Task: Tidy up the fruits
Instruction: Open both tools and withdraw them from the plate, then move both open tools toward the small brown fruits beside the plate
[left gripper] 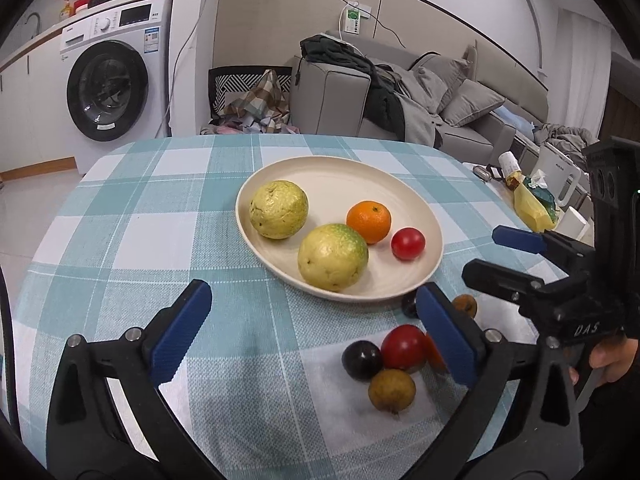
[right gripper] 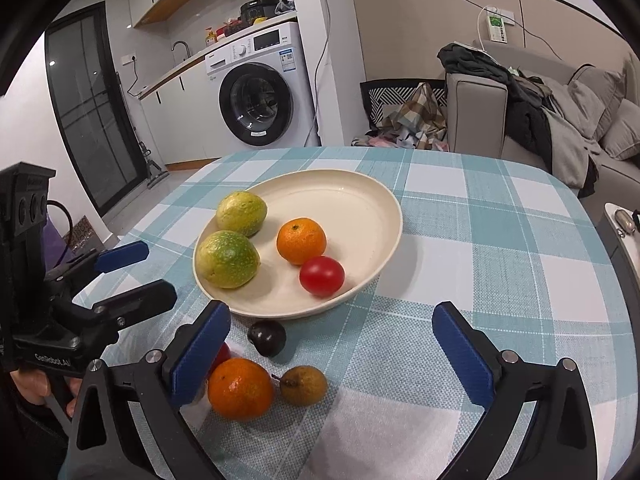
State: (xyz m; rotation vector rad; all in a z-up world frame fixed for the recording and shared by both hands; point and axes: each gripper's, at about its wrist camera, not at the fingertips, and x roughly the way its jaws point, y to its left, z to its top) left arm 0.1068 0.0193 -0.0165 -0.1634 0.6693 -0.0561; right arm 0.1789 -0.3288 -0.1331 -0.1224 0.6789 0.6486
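A cream plate (left gripper: 404,184) (right gripper: 360,200) on the checked tablecloth holds two yellow-green guavas (left gripper: 279,209) (left gripper: 333,257), an orange (left gripper: 368,221) (right gripper: 301,241) and a red tomato (left gripper: 407,243) (right gripper: 321,275). Loose fruit lies in front of it: a dark plum (left gripper: 362,360) (right gripper: 267,337), a red tomato (left gripper: 403,347), a brown fruit (left gripper: 391,390) (right gripper: 303,385) and an orange (right gripper: 240,388). My left gripper (left gripper: 316,340) is open and empty over the cloth. My right gripper (right gripper: 340,360) is open and empty above the loose fruit; it shows in the left wrist view (left gripper: 508,256).
The table (left gripper: 120,220) drops off at its far and left edges. A side surface at the right holds a yellow packet (left gripper: 530,206) and a white kettle (left gripper: 560,178). A washing machine (left gripper: 114,80) and a grey sofa (left gripper: 440,92) stand beyond the table.
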